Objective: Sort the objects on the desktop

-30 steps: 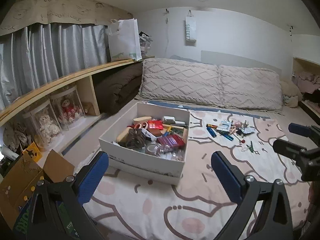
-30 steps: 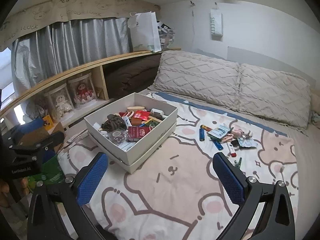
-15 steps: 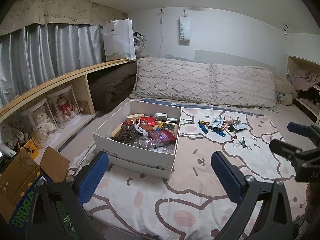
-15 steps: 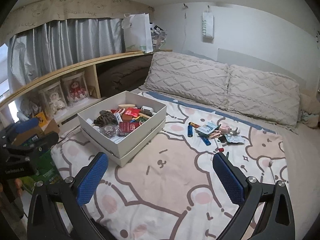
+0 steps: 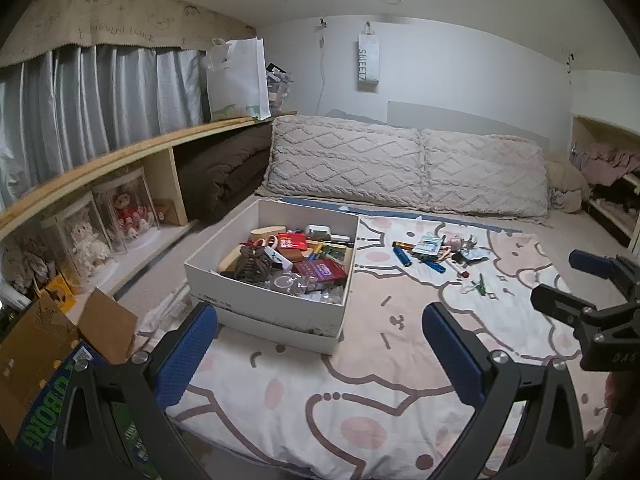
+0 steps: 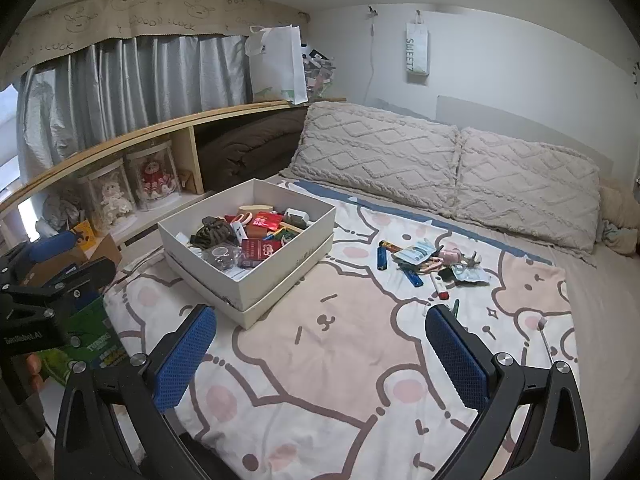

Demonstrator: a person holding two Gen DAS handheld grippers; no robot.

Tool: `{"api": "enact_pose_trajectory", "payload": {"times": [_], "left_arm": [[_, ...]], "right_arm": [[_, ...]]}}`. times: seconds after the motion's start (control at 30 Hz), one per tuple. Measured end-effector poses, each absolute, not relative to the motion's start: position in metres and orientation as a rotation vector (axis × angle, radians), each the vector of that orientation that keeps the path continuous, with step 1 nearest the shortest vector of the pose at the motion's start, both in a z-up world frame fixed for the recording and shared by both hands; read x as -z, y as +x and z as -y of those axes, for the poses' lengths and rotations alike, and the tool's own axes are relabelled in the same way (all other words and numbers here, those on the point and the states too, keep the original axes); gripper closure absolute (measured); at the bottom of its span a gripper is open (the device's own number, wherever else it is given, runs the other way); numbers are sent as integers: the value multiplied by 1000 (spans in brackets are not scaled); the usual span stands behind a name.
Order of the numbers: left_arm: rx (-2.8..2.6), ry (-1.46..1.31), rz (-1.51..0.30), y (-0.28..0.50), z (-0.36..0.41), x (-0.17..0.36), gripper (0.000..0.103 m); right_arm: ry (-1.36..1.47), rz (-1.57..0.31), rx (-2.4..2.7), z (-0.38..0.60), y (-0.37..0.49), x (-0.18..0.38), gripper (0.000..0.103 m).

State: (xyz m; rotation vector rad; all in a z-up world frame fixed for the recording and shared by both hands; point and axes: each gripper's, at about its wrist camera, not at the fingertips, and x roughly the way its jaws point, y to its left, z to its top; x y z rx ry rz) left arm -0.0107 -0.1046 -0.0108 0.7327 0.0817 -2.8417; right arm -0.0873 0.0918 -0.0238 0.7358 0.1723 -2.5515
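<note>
A white box full of small items sits on a bed with a pink bear-print cover. A pile of loose small objects, with blue lighters, packets and a pen, lies on the cover right of the box. My left gripper is open and empty, held back over the near edge of the bed. My right gripper is open and empty, also well short of the box and pile. Each gripper shows at the edge of the other's view: the right one, the left one.
Two knitted pillows line the head of the bed. A wooden shelf on the left holds doll cases and a brown blanket. Cardboard boxes stand beside the bed at the near left.
Both grippers have drawn back and risen a little, so the box and the pile look smaller and farther. Both stay open and empty.
</note>
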Motion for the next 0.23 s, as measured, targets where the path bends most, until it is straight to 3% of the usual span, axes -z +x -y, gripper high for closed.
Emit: {"api": "enact_pose_trajectory", "payload": {"times": [0.23], "left_arm": [[2843, 734, -63, -7, 103, 11, 0]], "right_arm": [[744, -164, 2548, -94, -85, 26, 0]]}}
